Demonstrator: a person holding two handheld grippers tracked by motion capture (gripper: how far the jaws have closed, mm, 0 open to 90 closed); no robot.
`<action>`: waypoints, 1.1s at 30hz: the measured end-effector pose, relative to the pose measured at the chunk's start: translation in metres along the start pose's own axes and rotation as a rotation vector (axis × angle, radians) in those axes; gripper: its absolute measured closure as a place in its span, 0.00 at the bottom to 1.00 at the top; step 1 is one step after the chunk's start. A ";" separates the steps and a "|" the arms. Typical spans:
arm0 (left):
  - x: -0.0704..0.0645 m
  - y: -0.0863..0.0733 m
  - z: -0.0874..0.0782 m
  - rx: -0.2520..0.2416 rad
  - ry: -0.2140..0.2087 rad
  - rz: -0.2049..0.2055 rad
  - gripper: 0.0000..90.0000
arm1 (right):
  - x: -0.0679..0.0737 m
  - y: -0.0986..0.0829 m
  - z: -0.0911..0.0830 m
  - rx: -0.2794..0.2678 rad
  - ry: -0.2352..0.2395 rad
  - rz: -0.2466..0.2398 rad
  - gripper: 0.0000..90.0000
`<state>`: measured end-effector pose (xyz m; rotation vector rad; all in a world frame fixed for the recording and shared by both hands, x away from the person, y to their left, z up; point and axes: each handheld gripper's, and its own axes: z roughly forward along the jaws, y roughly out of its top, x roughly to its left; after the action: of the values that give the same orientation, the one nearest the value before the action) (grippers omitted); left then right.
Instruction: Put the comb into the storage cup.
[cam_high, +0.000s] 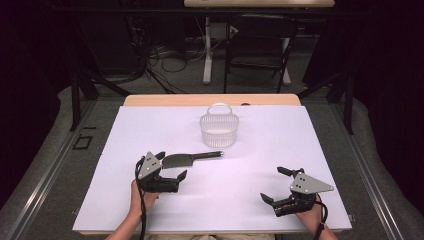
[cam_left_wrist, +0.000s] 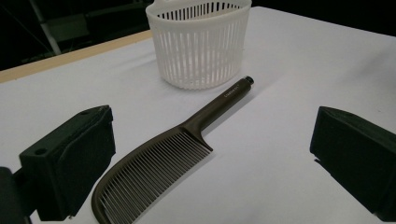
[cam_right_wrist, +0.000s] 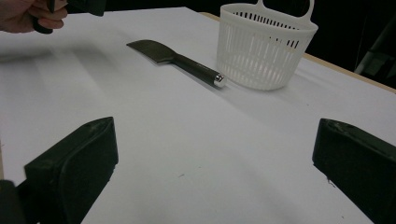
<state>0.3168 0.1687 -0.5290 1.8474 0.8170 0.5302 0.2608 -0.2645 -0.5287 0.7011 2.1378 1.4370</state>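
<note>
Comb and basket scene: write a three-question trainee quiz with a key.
1. True or false: the comb lies inside the white basket.
2. Which hand-held gripper is nearer the comb: A) left hand-held gripper B) right hand-held gripper?
3. Fill in: the comb's handle end points toward the ____.

Key: 1 false, it lies flat on the table beside the basket; 2 A; 3 basket.
</note>
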 end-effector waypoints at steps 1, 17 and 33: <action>0.000 0.000 0.000 0.000 0.000 0.000 0.00 | 0.000 0.000 0.000 0.000 0.000 0.000 0.00; 0.000 0.009 0.023 0.026 0.050 -0.008 0.00 | 0.000 -0.001 0.001 0.007 -0.001 0.000 0.00; -0.005 0.019 0.054 0.094 0.029 -0.029 0.00 | -0.001 -0.001 0.001 0.021 0.003 0.001 0.00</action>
<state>0.3558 0.1263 -0.5328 1.9150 0.8998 0.5088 0.2617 -0.2646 -0.5300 0.7087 2.1583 1.4191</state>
